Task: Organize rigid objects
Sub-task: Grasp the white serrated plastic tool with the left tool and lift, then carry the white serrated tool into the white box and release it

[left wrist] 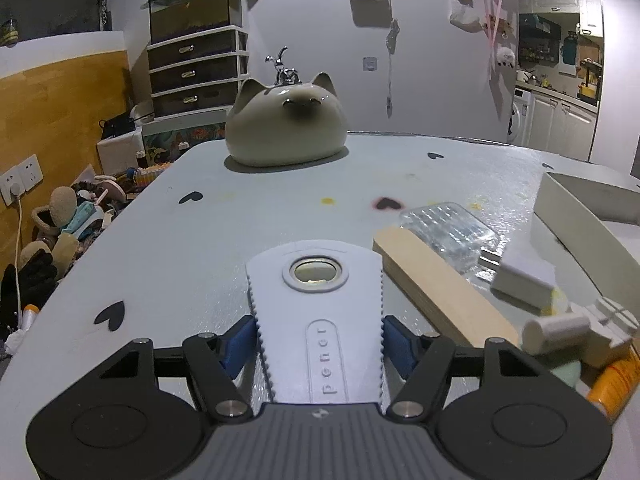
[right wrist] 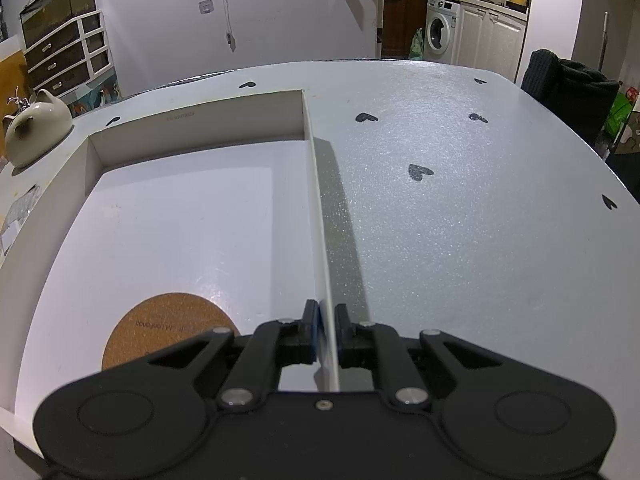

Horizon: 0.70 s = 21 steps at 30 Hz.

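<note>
Left gripper (left wrist: 320, 344) over the pale table (left wrist: 192, 264), blue pads (left wrist: 240, 346) right at the toothed edges of a grey jar opener (left wrist: 320, 320), seemingly touching both sides though firm pressure cannot be told; opener lying flat between the fingers, its round metal-lined hole at the far end, the raised lettering "pener" legible along its length. Just right of the opener, a light wooden slat (left wrist: 436, 296) lying at a slant; beyond that, a clear ribbed plastic piece (left wrist: 448, 232); nearer the right edge a small white block (left wrist: 524, 284), a short cream cylinder (left wrist: 554, 330) and an orange tube (left wrist: 612, 380), all close together. Far across the table, a ceramic cat figure (left wrist: 286, 126), well apart from the rest.

Right gripper (right wrist: 326, 334) clamped on the thin right wall of a shallow white box (right wrist: 316, 200), one pad inside and one outside, the wall pinched upright between them; inside the box, a round cork coaster (right wrist: 160, 332) flat on the floor near the front, partly hidden by the gripper body; otherwise only bare white floor in view. Black heart marks (right wrist: 420, 171) scattered on the table to the right of the box; cat figure visible at far left beyond the box corner.
</note>
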Each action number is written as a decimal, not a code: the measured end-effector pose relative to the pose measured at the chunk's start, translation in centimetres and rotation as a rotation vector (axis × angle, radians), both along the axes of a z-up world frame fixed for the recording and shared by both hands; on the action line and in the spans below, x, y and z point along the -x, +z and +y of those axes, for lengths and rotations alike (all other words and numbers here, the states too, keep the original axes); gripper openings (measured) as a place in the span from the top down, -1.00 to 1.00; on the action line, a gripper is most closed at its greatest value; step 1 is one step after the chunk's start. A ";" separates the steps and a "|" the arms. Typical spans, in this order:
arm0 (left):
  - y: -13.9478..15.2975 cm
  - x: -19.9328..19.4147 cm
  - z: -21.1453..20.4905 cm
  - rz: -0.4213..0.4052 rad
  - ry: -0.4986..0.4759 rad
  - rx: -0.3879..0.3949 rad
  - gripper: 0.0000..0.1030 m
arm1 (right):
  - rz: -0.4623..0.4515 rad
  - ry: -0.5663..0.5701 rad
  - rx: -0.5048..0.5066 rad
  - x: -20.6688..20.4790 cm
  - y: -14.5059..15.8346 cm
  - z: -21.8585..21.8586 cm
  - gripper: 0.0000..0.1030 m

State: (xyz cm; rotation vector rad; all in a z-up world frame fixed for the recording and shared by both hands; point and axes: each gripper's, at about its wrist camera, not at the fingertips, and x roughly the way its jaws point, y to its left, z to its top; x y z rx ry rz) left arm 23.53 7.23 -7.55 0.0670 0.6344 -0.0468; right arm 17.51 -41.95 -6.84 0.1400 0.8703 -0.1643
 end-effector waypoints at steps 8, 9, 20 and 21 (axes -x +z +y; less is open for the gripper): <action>2.2 2.6 -0.2 -0.060 -0.025 0.048 -0.33 | 0.000 0.000 0.000 0.0 0.0 0.0 0.81; 2.5 2.9 -0.4 -0.069 -0.032 0.053 -0.32 | 0.000 0.000 -0.001 0.0 0.0 0.0 0.81; 5.0 5.3 -2.4 -0.146 -0.108 0.088 -0.32 | -0.003 0.000 -0.002 0.1 0.1 0.0 0.81; 5.1 5.4 -2.6 -0.151 -0.115 0.088 -0.32 | -0.004 0.000 -0.002 0.1 0.1 0.0 0.81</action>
